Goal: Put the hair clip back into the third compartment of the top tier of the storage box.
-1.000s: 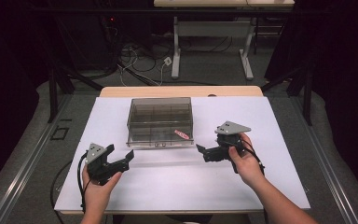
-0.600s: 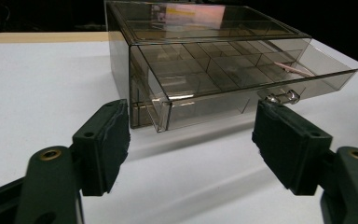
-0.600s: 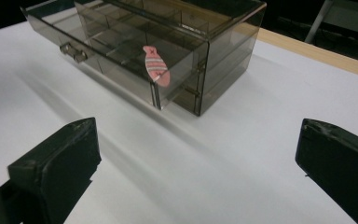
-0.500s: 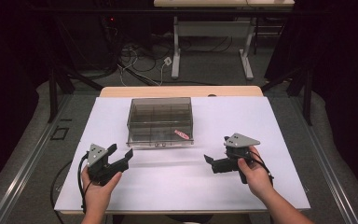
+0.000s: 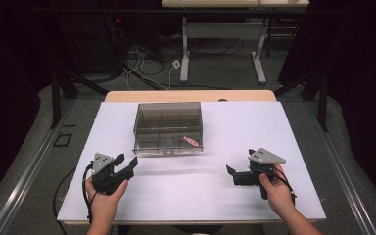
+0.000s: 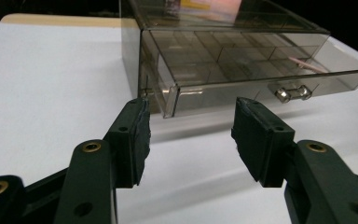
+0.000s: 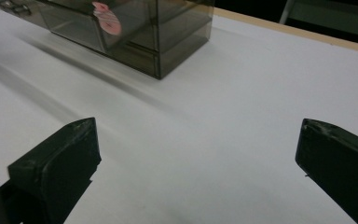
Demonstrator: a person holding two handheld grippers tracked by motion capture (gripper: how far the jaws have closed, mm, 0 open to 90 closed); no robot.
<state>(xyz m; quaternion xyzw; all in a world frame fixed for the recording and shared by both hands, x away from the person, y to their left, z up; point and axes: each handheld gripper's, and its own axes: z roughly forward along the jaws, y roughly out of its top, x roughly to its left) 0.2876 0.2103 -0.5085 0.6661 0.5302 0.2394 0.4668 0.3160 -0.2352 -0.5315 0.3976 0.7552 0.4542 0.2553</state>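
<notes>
One pink label (image 5: 190, 141) (writing unreadable) on the smoky drawer box (image 5: 168, 127).

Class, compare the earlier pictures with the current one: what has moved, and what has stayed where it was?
The right gripper has drawn back from the smoky transparent plastic drawer box toward the table's near right, sinking lower, its jaws open and empty. The left gripper has just been closing its jaws, with nothing between them. Left hand, box and white table stayed put.

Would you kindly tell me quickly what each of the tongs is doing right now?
Left tongs: open, jaws have just been closing, nothing between them.
Right tongs: open wide, holding nothing, above the white table.
</notes>
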